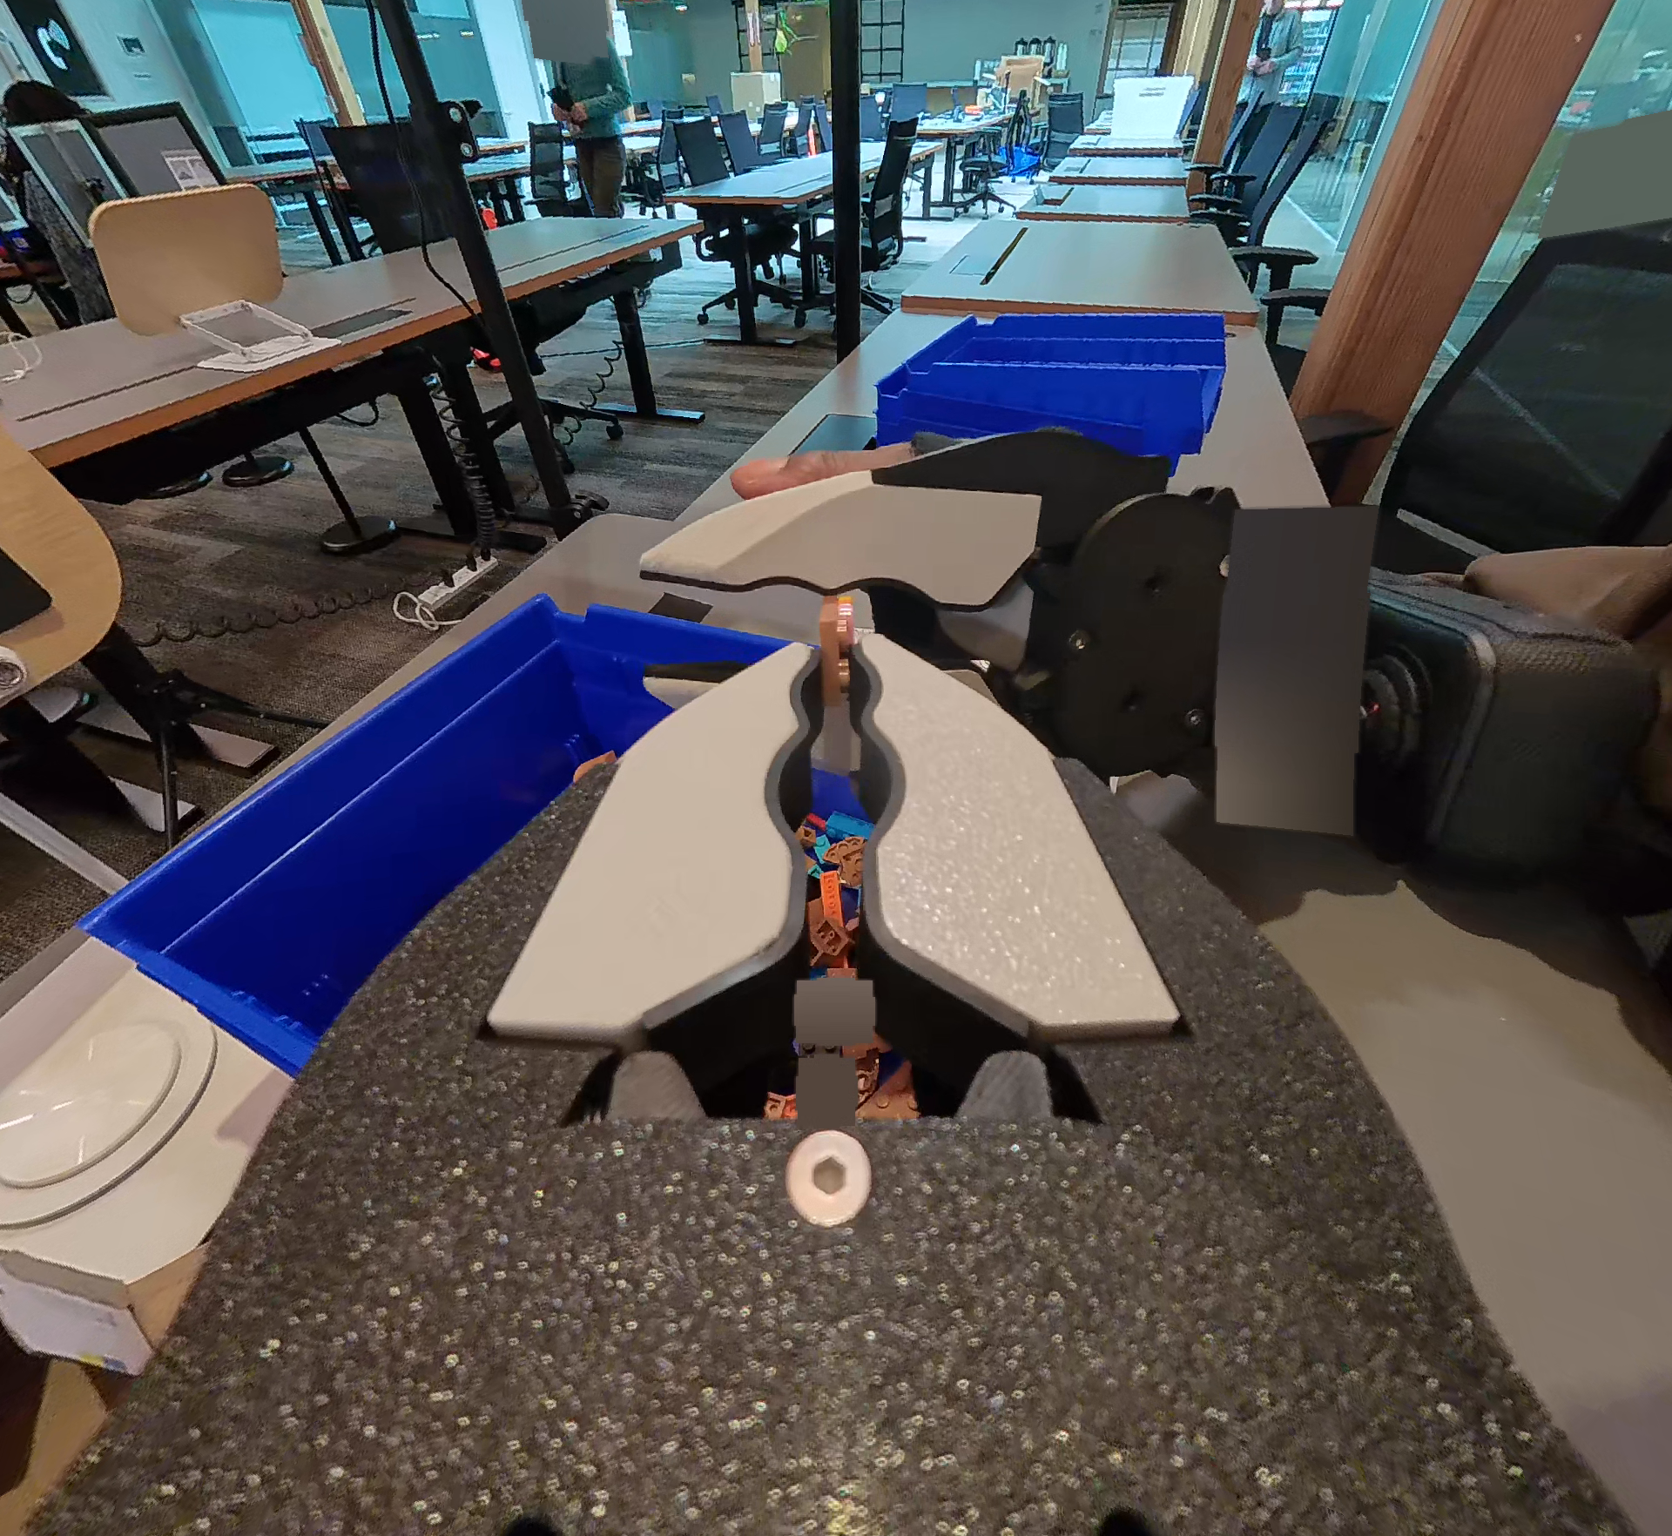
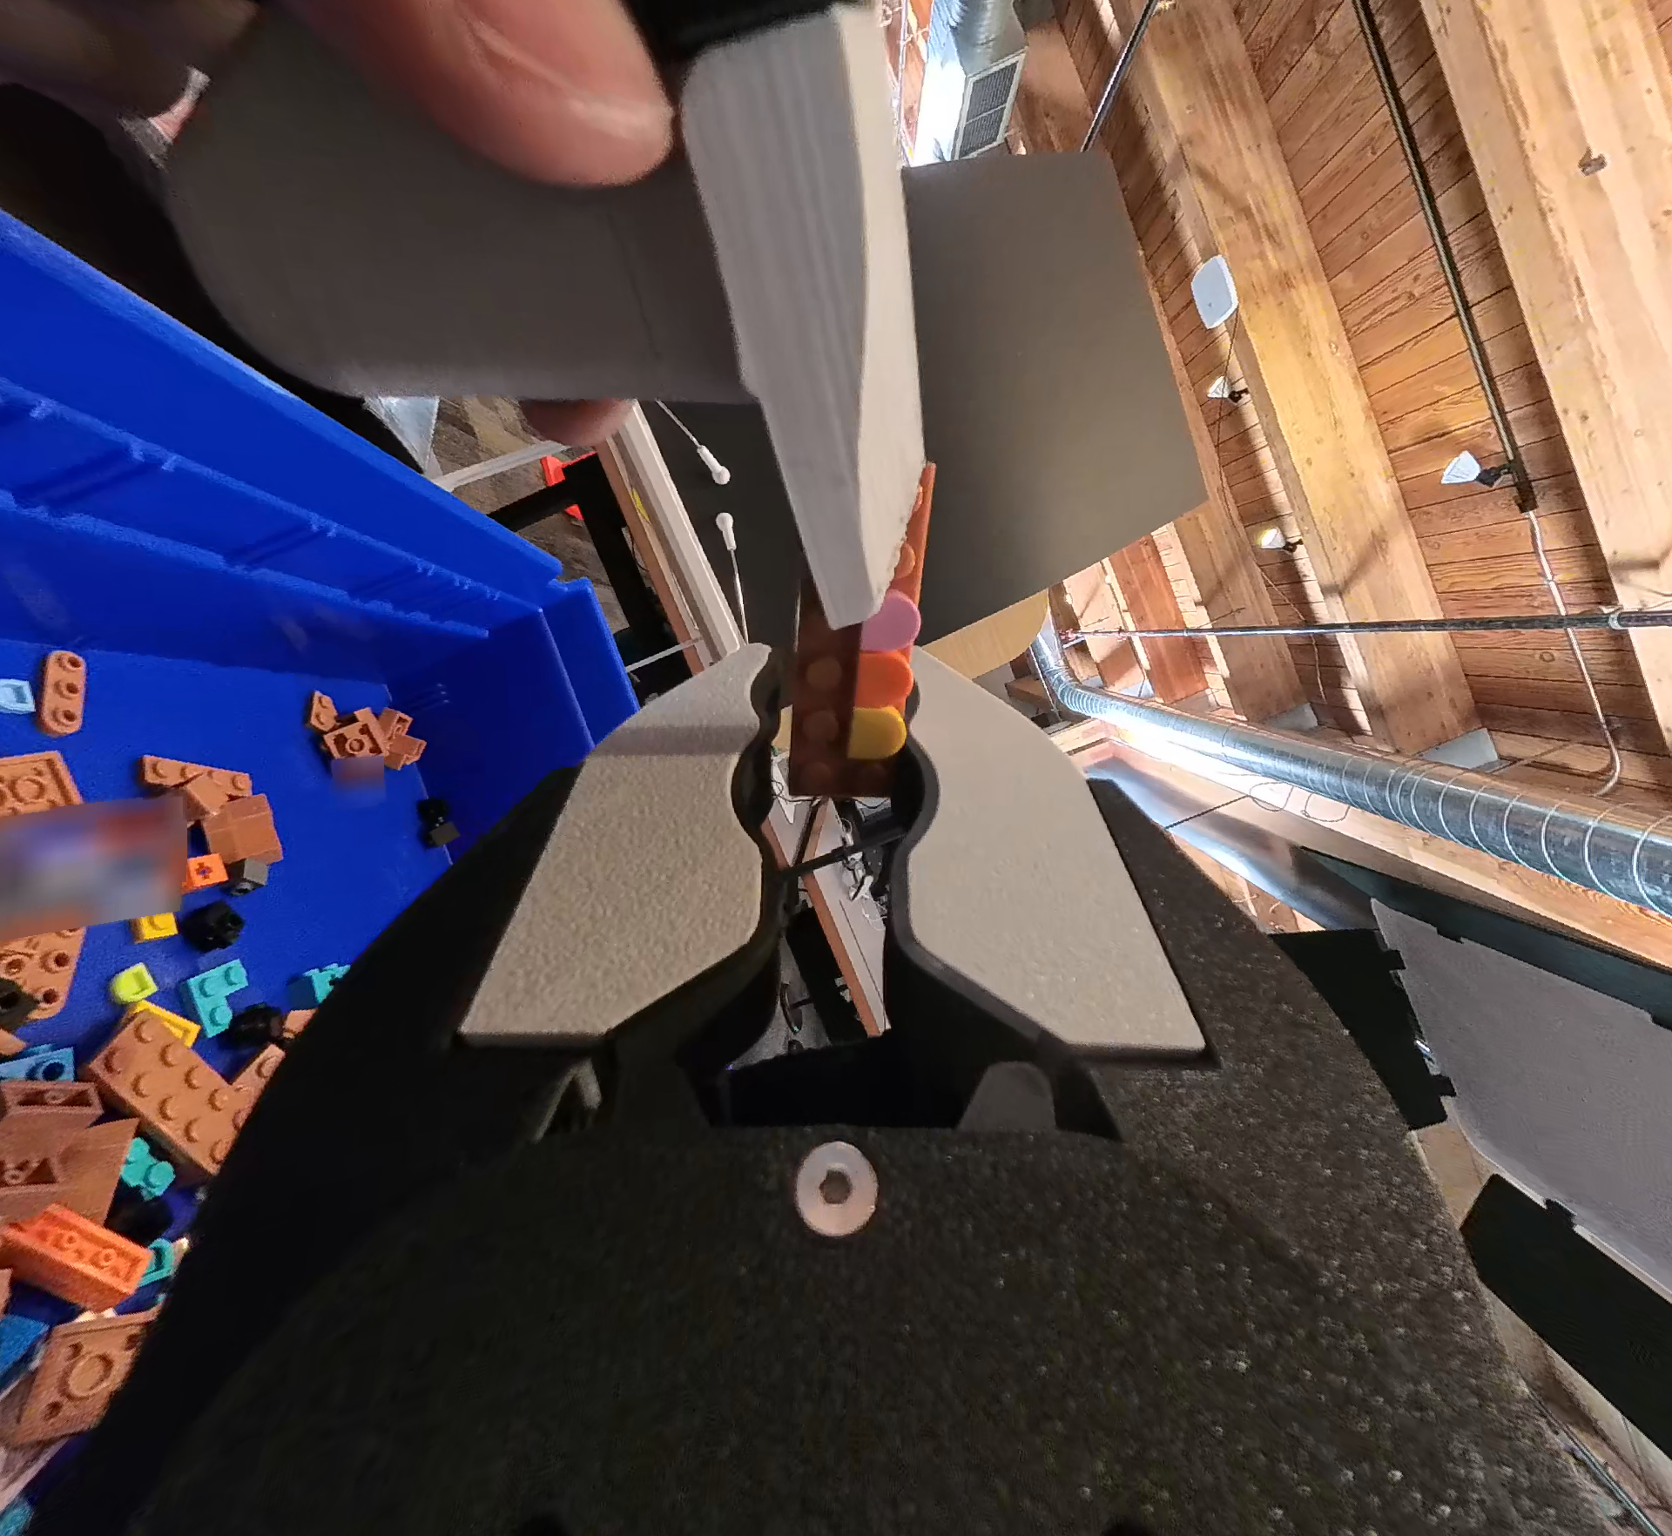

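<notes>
The left gripper (image 1: 837,660) has its 2 fingers (image 1: 688,841) closed on a thin brown plate (image 1: 834,651), which stands upright between the tips and sticks out just past them. The right gripper (image 2: 837,705) comes in from the side, and its fingers are also closed on the same brown plate (image 2: 819,715), clamping it near 1 end. In the right wrist view the plate carries 3 small rounded tiles (image 2: 882,678) on its far face: pink, orange and yellow, stacked in a row just beyond the fingertips. A person's hand (image 2: 434,18) rests on the left gripper's body above.

Below and behind the left fingers sits a blue bin (image 1: 362,814) on the grey tabletop (image 1: 1357,1085), holding loose bricks (image 2: 163,1076), mostly brown with some teal, yellow and orange. More blue bins (image 1: 1059,380) are stacked well beyond the fingers.

The plate looks light, stiff and smooth-sided, so it could slip or twist if pinched at 1 corner. Its studded flat faces seem the surest hold, kept clear of the tiles, which could pop off under side pressure.
</notes>
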